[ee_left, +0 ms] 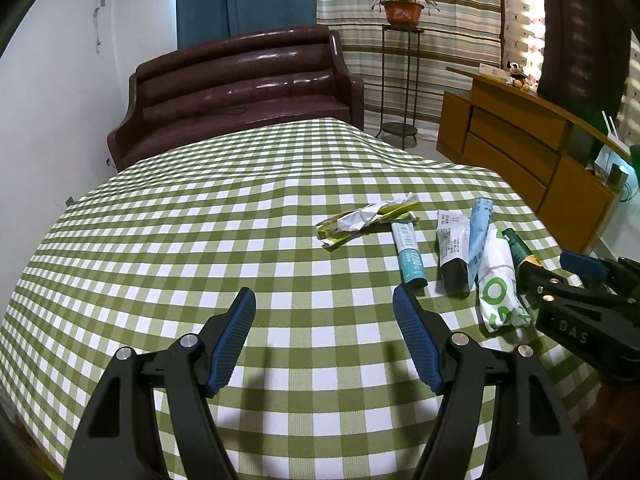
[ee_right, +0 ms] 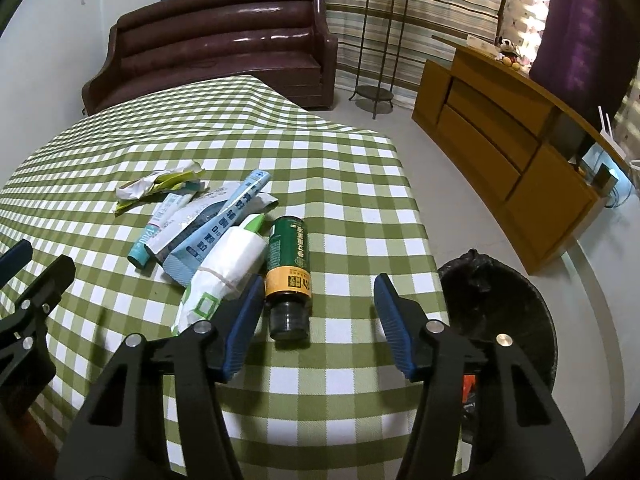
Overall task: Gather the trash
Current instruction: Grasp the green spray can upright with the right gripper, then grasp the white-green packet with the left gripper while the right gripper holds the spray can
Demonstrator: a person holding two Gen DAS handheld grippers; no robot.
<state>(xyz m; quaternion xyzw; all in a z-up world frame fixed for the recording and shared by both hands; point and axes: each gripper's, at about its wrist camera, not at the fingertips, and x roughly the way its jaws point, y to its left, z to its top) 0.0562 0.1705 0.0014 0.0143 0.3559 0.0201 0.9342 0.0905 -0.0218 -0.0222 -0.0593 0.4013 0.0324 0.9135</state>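
We're at the grab stage on the green bottle [ee_right: 289, 270]. It lies on its side on the checked worktop [ee_right: 352, 184], cap toward us, near the right-hand edge. Right gripper [ee_right: 318, 320] has its jaws open with nothing pressed between the pads; the bottle's cap end sits just inside the left pad, off-centre. We should shift the right gripper a touch left so the bottle's body sits mid-gap, then close across its width, not on the cap. It's round, so we judge it may roll if one pad hits first.

Left gripper [ee_left: 324, 334] hangs over bare cloth, jaws open, empty.

Trash look: bottle is dark green with an orange-yellow label band and a dark cap. Beside it, touching, lies a white-and-green wrapped packet [ee_right: 222, 276]. Further left are a light-blue tube [ee_right: 218, 226], a grey-white tube [ee_right: 180, 228] and a teal-ended tube [ee_right: 150, 240], overlapping in a fan. A crumpled wrapper [ee_right: 158, 186] lies just beyond them.

The black-lined bin [ee_right: 516, 320] sits on the floor just past the worktop's right edge, so it's a short carry from the bottle.
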